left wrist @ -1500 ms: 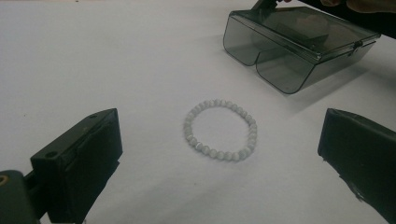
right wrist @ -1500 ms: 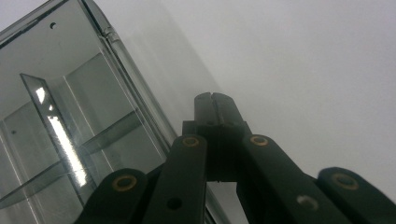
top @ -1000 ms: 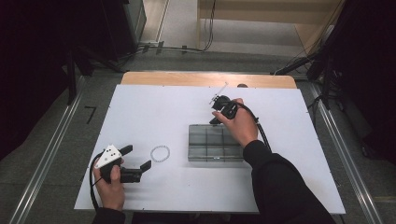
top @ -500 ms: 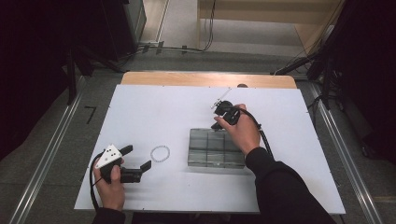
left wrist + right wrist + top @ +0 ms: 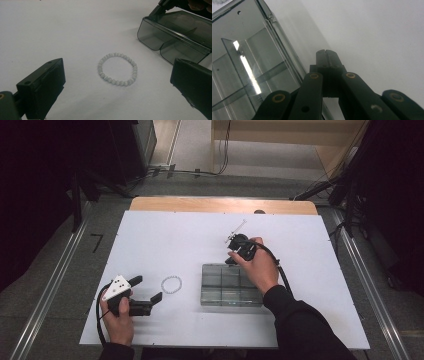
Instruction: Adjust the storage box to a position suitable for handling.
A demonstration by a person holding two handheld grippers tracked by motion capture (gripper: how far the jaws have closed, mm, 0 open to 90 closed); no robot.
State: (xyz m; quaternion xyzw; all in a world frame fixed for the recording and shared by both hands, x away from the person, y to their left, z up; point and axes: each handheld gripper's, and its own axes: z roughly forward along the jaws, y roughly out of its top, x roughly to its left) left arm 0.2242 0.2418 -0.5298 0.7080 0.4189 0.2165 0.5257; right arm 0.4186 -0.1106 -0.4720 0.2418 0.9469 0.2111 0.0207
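R hand-held gripper jaws together, empty, moved back to far edge of clear plastic compartment box | L hand-held gripper jaws apart, idle, facing white bead bracelet on worktop | likely lid next

One bead bracelet; one clear compartment box; two tools; one table.

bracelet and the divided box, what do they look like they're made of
Bracelet: small round milky-white beads with a soft sheen, perhaps glass, stone or plastic; the look leaves it open. Divided box: smoky see-through hard plastic, glossy, with inner dividers visible through its walls.
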